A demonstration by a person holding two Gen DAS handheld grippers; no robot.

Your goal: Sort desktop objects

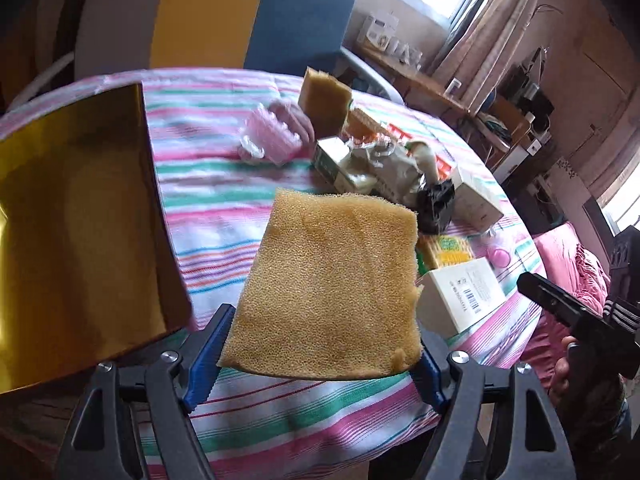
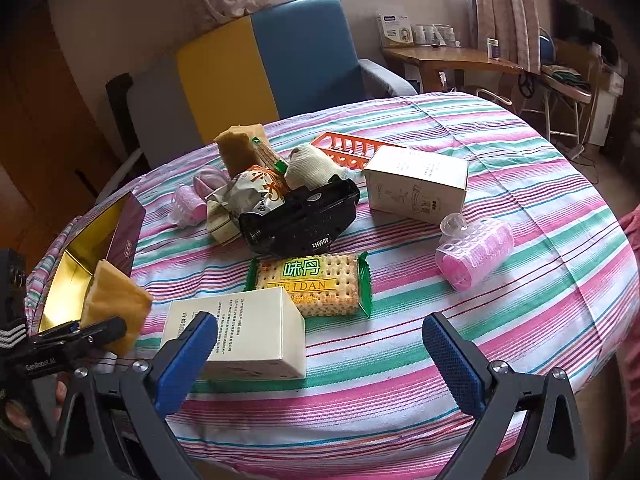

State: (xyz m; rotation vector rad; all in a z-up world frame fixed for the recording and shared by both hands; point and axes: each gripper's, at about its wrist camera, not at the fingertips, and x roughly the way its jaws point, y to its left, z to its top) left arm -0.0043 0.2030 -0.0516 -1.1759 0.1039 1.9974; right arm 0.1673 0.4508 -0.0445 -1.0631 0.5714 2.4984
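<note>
My left gripper (image 1: 320,360) is shut on a flat yellow sponge (image 1: 332,284) and holds it above the striped table, just right of a gold-lined box (image 1: 76,216). The same sponge (image 2: 116,304) and box (image 2: 80,264) show at the left of the right wrist view. My right gripper (image 2: 320,352) is open and empty, low over the table's near edge, with a cream box (image 2: 240,336) by its left finger. A second sponge (image 2: 238,148), a biscuit pack (image 2: 316,284), a black device (image 2: 304,216) and pink hair rollers (image 2: 476,256) lie on the table.
A taller cream box (image 2: 416,184), an orange rack (image 2: 352,148), a white cloth bundle (image 2: 308,168) and snack packets (image 2: 248,192) crowd the table's far middle. A blue and yellow chair (image 2: 280,64) stands behind the table. The tablecloth (image 2: 520,184) is bare at the right.
</note>
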